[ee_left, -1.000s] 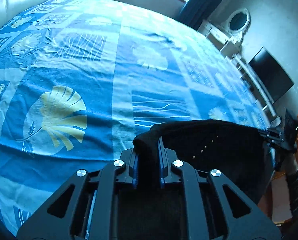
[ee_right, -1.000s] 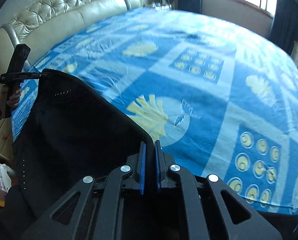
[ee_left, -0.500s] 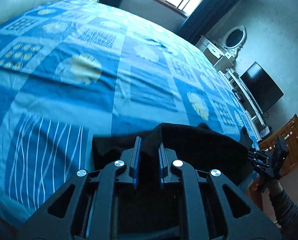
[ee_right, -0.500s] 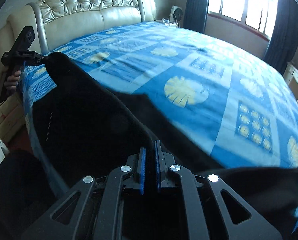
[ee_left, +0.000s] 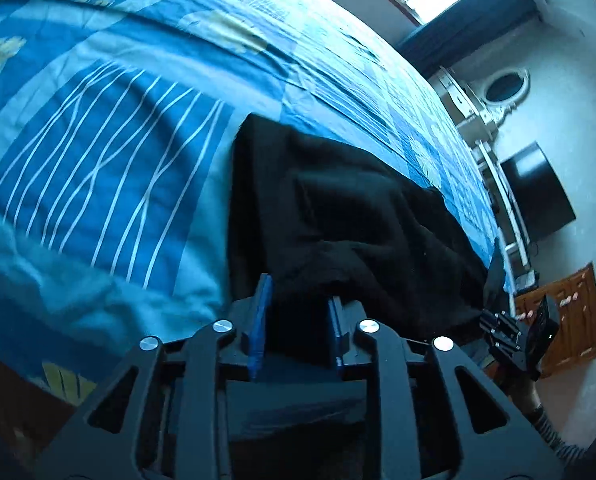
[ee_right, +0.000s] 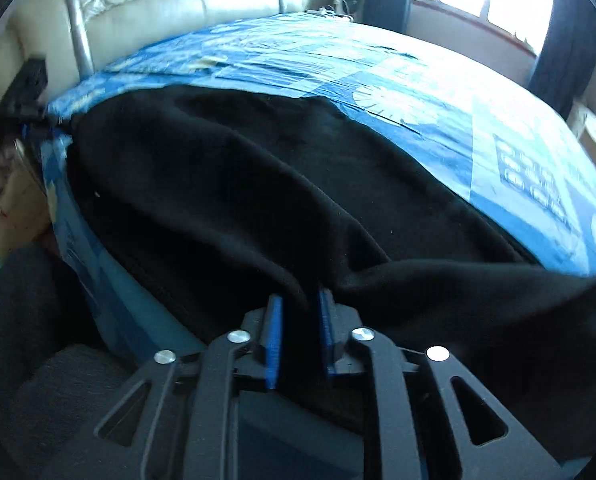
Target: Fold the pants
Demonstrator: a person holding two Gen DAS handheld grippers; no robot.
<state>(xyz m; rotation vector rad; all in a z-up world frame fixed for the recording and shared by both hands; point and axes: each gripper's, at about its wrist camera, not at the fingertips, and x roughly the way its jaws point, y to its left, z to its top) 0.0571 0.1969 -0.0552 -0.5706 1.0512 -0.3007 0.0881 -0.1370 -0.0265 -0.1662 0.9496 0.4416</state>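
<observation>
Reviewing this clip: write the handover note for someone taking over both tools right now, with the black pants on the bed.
Left tool: jaws opening, black fabric pants lie loose between the blue pads, no longer pinched.
Right tool: jaws opening too, a fold of the pants in the gap, not pressed.
Pants: spread across the near edge of the blue patterned bedspread; in the right wrist view part hangs off the near side.
Done: the pants have been laid down on the bed.
Left: back both tools out, smooth the fabric, then make the folds; no neat fold is visible yet.
</observation>
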